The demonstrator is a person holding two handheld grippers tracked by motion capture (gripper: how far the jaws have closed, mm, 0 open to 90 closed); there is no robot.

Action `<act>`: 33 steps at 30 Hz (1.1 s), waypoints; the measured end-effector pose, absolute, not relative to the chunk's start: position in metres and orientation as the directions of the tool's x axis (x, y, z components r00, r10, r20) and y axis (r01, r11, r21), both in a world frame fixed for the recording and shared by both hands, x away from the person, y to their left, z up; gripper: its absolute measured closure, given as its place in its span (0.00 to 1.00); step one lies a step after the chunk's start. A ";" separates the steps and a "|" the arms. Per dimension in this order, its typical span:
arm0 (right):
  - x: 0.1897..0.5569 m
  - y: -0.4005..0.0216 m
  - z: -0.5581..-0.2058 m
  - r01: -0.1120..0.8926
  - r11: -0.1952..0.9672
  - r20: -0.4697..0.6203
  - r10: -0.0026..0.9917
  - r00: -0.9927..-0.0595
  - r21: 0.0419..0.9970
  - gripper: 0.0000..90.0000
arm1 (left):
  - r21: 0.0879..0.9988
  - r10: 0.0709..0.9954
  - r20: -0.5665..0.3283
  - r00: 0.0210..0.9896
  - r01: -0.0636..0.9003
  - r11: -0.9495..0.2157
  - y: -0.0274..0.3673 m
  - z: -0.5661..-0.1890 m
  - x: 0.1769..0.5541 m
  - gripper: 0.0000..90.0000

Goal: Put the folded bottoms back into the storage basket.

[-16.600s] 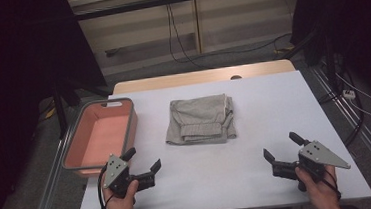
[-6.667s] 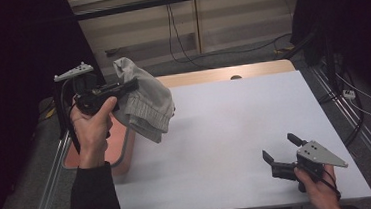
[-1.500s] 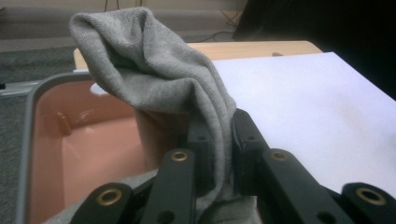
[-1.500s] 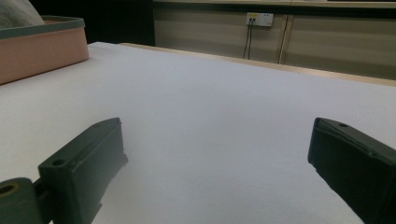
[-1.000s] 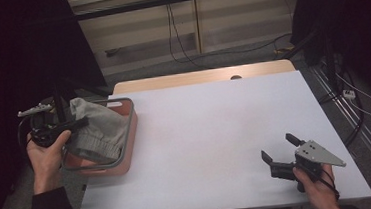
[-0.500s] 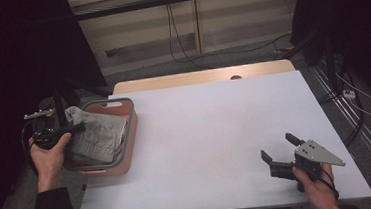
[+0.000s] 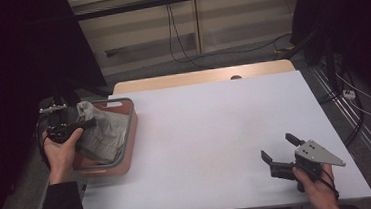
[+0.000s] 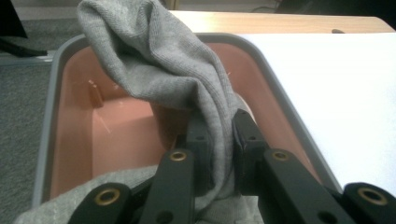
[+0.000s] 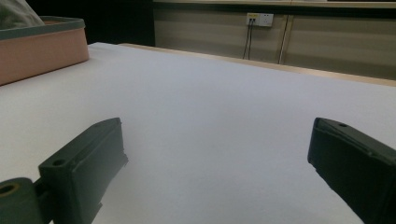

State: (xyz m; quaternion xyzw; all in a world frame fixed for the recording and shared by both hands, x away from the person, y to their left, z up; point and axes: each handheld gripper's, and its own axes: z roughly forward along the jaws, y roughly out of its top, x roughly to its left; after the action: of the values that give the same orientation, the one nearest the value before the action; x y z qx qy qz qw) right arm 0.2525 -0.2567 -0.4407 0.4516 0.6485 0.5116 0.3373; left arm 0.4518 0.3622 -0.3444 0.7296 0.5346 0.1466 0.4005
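Left gripper (image 8: 215,140) sank at left of frame, jaws clamped on grey cloth (image 7: 98,131); cloth, earlier hanging above, lay mostly inside pink tub (image 7: 128,139). Release looked next. Right gripper (image 7: 276,153) idle lower right, jaws apart, empty.

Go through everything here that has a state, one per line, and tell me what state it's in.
Grey knitted cloth: bunched, pinched, hanging into the bin.
Pink plastic bin with grey rim: open-topped, holding cloth.
Left gripper: shut on the cloth.
Right gripper: open, holding nothing, low over the white table.
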 end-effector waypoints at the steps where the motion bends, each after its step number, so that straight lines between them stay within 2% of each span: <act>1: 0.253 -0.257 -0.441 0.241 0.069 0.025 0.931 -0.365 0.968 0.04 | 0.736 0.902 -0.215 0.375 0.669 -0.103 0.365 -0.345 0.451 0.88; 7: 0.253 -0.256 -0.441 0.240 0.070 0.022 0.932 -0.363 0.968 0.04 | 0.706 0.915 -0.210 0.343 0.701 -0.101 0.378 -0.353 0.446 0.88; 10: 0.253 -0.256 -0.441 0.240 0.074 0.019 0.931 -0.363 0.968 0.05 | 0.689 0.931 -0.223 0.288 0.723 -0.058 0.379 -0.358 0.444 0.88; 16: 0.253 -0.256 -0.441 0.241 0.073 0.021 0.930 -0.366 0.968 0.05 | 0.665 0.902 -0.338 0.269 0.747 0.027 0.377 -0.361 0.440 0.89; 20: 0.253 -0.256 -0.441 0.243 0.076 0.019 0.930 -0.367 0.967 0.05 | 0.676 0.912 -0.286 0.294 0.736 -0.025 0.369 -0.358 0.436 0.88; 22: 0.253 -0.256 -0.441 0.243 0.076 0.019 0.930 -0.366 0.967 0.05 | 0.686 0.934 -0.235 0.269 0.727 -0.036 0.371 -0.358 0.437 0.87; 27: 0.254 -0.256 -0.441 0.248 0.072 0.023 0.932 -0.361 0.966 0.05 | 0.665 0.954 -0.198 0.225 0.746 -0.038 0.380 -0.365 0.440 0.83; 33: 0.254 -0.256 -0.441 0.250 0.071 0.024 0.933 -0.359 0.966 0.05 | 0.635 0.976 -0.113 0.188 0.769 -0.075 0.389 -0.368 0.438 0.79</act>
State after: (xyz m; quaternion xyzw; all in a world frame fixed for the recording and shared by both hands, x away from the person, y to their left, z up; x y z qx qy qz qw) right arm 0.2540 -0.2560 -0.4414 0.4552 0.6496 0.5074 0.3367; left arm 0.4384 0.3894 -0.3681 0.7118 0.6126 0.1751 0.2956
